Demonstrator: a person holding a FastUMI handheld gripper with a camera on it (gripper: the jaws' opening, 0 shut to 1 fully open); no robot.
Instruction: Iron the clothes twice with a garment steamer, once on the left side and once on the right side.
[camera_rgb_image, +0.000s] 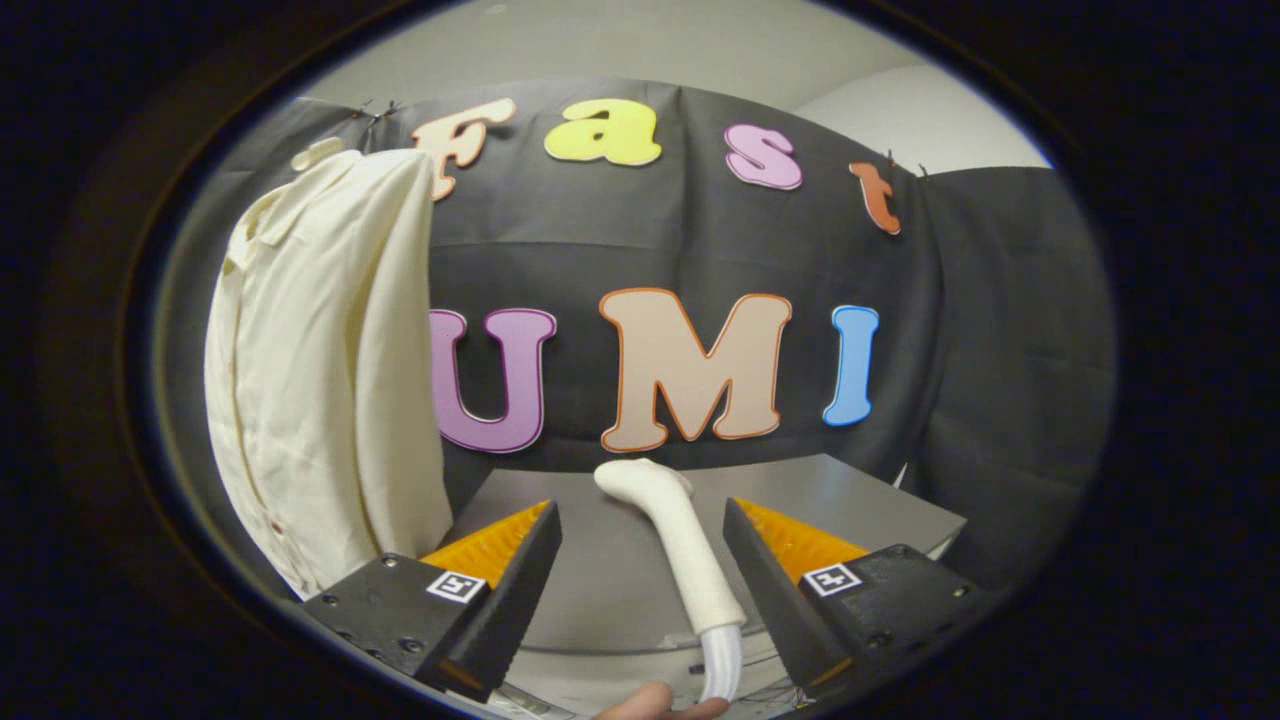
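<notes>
Between the wide-open, empty gripper (640, 545) fingers lies one steamer (678, 540) (on a table (860, 505)), one shirt (320, 370) hanging beside.

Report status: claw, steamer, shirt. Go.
Claw open, fingers either side of the white plastic garment steamer head, not pressing it. Steamer lying on grey table. Cream button-up shirt hanging beyond the left finger, nothing between.

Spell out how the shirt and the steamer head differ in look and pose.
The shirt hangs upright against the booth wall, beside and beyond the open gripper; the steamer head lies on the grey table between the fingers, neither touching it. The shirt is soft, creased cloth with a collar; the steamer head is a smooth, hard, curved wand ending in a ribbed hose. The shirt looks far larger. Both are off-white.
</notes>
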